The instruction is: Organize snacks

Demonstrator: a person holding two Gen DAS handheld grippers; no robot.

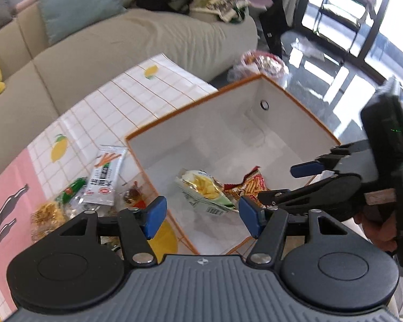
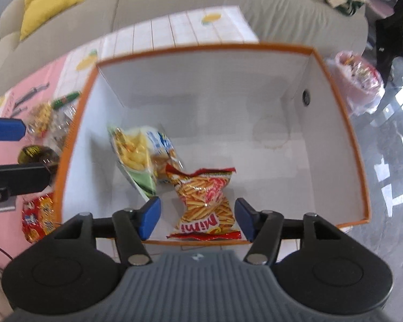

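orange trim runs round the rim of the white storage box (image 2: pixel 335 86), and two packs lie on its floor: the red mimi stick snack (image 2: pixel 207 201) near the front wall, touching the green-and-yellow chip bag (image 2: pixel 134 155) toward the left wall. the right gripper (image 2: pixel 197 216) hangs over the box's front edge with its fingers wide and nothing between them, the mimi pack lying below the gap, so this looks like a drop just made. the left gripper (image 1: pixel 201 213) sits above the box's left front corner, fingers wide too, holding nothing. out on the tablecloth (image 1: pixel 115 99), beside the box's left wall, the rest wait: a white carrot-print pack (image 1: pixel 106 177), a green packet (image 1: pixel 71 189), clear bags of golden bits (image 1: pixel 47 214). next, i reckon, the left swings over that pile, picks the top white pack and closes on its edge.
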